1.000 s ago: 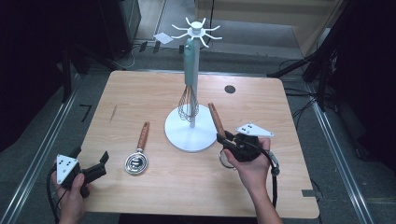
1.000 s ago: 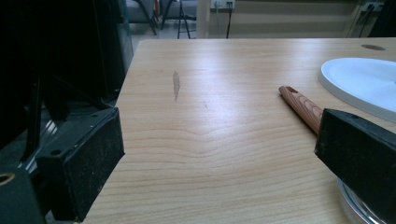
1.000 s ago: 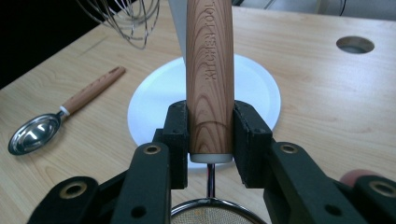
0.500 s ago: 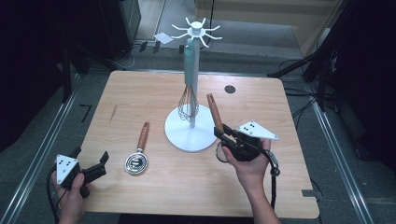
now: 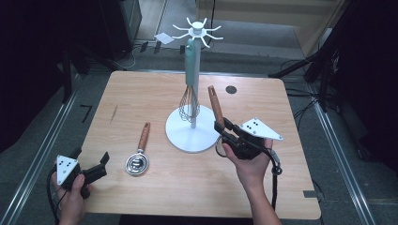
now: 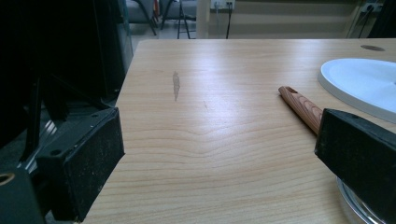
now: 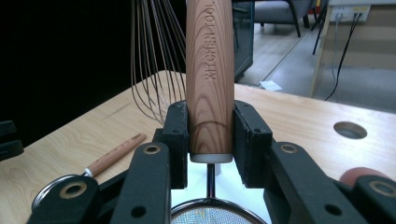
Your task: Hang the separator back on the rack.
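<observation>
Wooden-handled strainer [image 7: 210, 79] is clamped upright in the right claw [image 7: 210, 135]; left claw [image 6: 215, 154] gapes empty.

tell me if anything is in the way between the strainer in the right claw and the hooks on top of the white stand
Partly. The right claw is shut on the wooden-handled strainer beside the stand. The teal-handled whisk already hangs on the near side of the pole, close to the strainer's handle. The other hooks look free.

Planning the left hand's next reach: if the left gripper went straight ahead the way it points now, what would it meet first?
Probably nothing: between the left gripper lies bare table; the wooden-handled utensil sits just right of that line.
</observation>
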Action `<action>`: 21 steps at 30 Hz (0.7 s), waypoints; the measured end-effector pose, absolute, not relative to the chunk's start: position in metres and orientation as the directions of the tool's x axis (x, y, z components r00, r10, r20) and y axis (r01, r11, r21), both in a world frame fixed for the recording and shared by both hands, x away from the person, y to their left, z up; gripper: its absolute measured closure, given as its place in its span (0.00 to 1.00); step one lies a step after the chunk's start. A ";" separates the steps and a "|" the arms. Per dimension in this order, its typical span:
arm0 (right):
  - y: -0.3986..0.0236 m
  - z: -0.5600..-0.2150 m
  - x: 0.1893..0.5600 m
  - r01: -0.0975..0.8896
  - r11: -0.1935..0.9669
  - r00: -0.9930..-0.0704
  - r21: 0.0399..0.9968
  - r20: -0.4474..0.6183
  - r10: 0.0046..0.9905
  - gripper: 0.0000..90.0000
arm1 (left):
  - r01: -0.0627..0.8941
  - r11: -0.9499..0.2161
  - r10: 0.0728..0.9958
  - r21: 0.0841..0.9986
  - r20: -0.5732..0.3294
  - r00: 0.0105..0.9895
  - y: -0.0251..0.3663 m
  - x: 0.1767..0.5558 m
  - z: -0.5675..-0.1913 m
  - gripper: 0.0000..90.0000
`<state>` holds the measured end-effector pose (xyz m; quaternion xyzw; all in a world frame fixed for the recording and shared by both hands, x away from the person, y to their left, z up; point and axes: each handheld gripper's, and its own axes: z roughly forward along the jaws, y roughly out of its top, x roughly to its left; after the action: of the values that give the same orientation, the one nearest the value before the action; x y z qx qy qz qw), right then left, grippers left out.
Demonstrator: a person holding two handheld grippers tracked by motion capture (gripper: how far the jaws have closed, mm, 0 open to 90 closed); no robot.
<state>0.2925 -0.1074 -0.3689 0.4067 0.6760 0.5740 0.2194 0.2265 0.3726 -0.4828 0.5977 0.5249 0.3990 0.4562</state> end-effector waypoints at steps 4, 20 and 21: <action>-0.107 -0.364 0.292 0.262 0.003 -0.578 0.965 0.154 0.801 0.79 | 0.262 -0.031 0.991 0.965 -0.004 0.132 0.373 0.227 -0.483 0.02; -0.102 -0.350 0.291 0.193 -0.015 -0.592 0.981 0.129 0.795 0.79 | 0.262 -0.032 0.991 0.965 -0.003 0.132 0.373 0.227 -0.483 0.02; -0.102 -0.349 0.291 0.188 -0.014 -0.594 0.982 0.125 0.795 0.79 | 0.263 -0.033 0.991 0.964 -0.002 0.132 0.373 0.226 -0.483 0.02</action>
<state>0.2909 -0.1017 -0.3494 0.3743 0.6561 0.6055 0.2506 0.2265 0.3726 -0.4828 0.5979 0.5246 0.3987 0.4565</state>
